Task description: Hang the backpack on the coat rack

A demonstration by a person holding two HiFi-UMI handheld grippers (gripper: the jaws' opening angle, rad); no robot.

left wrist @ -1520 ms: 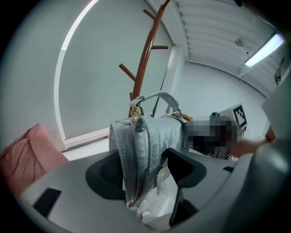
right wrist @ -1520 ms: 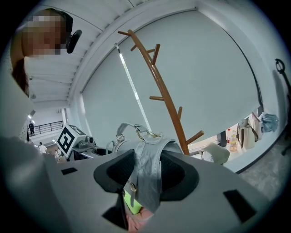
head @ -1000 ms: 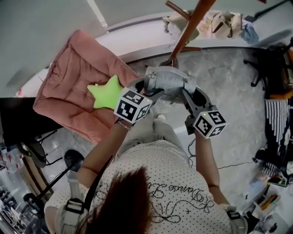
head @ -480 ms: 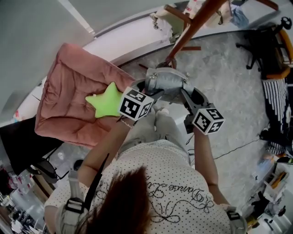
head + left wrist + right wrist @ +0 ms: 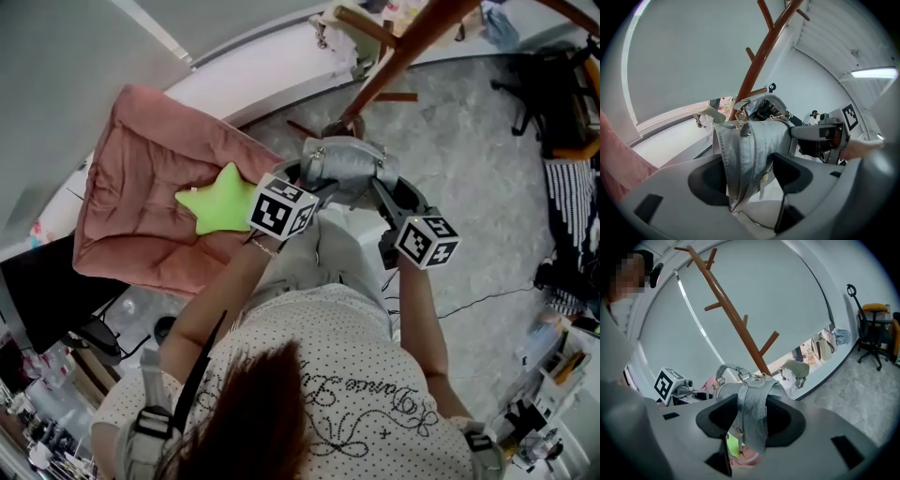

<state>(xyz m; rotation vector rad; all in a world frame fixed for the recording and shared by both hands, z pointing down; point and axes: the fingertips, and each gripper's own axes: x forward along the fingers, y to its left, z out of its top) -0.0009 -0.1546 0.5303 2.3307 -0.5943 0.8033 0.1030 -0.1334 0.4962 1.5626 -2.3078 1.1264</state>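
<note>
Backpack (image 5: 342, 169), silver-grey, hangs between the two grippers, low by the foot of the coat rack (image 5: 394, 66), whose pegs rise well above and beyond the jaws. Against a second ago little has changed: it is no nearer a peg, so I judge the lift is all still to do. The pink cushion (image 5: 141, 187), out to the left of the left gripper (image 5: 750, 174), has shifted only with the view. That gripper and the right gripper (image 5: 752, 420) stay clamped on what look like its straps.
</note>
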